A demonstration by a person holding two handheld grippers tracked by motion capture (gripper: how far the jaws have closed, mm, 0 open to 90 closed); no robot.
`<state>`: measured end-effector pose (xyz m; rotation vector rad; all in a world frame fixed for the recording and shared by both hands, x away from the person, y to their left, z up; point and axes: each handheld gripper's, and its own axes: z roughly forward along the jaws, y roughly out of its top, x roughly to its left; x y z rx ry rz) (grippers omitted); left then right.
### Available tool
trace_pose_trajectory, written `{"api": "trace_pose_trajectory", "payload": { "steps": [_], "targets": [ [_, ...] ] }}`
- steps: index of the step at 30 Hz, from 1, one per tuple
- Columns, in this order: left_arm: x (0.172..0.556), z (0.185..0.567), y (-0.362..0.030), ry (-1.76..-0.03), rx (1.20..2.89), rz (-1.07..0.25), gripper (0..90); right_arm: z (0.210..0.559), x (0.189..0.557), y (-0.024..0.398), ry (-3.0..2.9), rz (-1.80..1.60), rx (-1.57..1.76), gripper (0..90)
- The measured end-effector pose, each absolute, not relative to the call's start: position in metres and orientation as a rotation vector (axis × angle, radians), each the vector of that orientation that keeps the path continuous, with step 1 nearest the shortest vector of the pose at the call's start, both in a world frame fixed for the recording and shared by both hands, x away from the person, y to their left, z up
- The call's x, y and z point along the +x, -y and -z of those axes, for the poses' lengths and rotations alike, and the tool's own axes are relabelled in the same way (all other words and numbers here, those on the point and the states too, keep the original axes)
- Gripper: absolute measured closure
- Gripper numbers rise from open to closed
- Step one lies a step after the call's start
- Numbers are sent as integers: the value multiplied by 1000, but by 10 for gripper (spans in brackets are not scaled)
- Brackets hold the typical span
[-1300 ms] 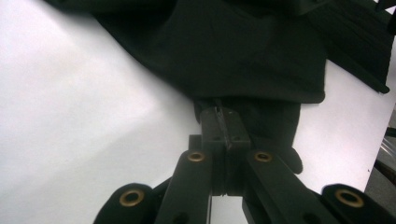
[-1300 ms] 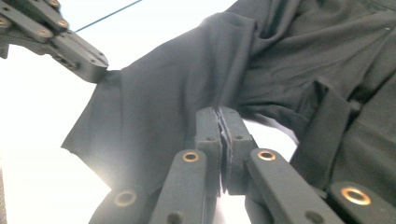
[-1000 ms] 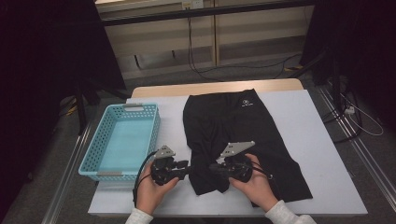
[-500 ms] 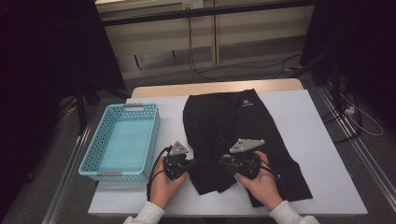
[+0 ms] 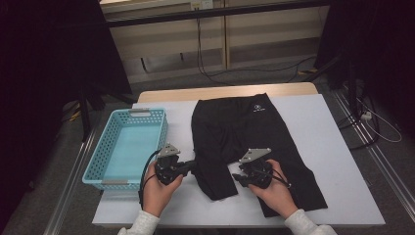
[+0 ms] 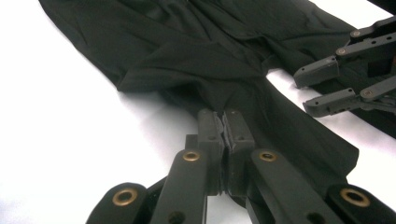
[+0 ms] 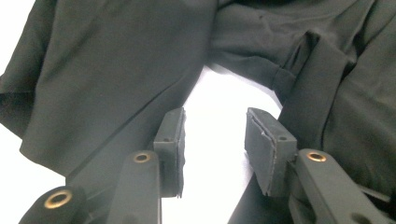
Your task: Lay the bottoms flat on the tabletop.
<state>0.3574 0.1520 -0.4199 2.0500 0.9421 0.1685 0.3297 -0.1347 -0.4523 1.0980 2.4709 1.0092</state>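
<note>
A white tabletop (image 5: 333, 147) carries black shorts (image 5: 244, 132) spread flat at its middle, waistband at the far side. A light-blue basket (image 5: 128, 147) sits just left of the shorts. At the shorts' near left leg edge, the left tool (image 5: 192, 167) is pressed together, pinching the fabric. Between the shorts' legs, the right tool (image 5: 236, 177) has just been opening, jaws spread over bare tabletop, gripping nothing.
</note>
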Motion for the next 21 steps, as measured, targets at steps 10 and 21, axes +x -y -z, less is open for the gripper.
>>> {"api": "trace_pose_trajectory", "payload": {
  "steps": [10, 21],
  "targets": [
    [357, 424, -148, -956, 2098, -167, 877, 456, 326, 133, -2451, -1028, 1072, 516],
    [354, 419, -149, -954, 2055, -201, 778, 457, 325, 135, -2448, -1051, 1061, 509]
  ]
}}
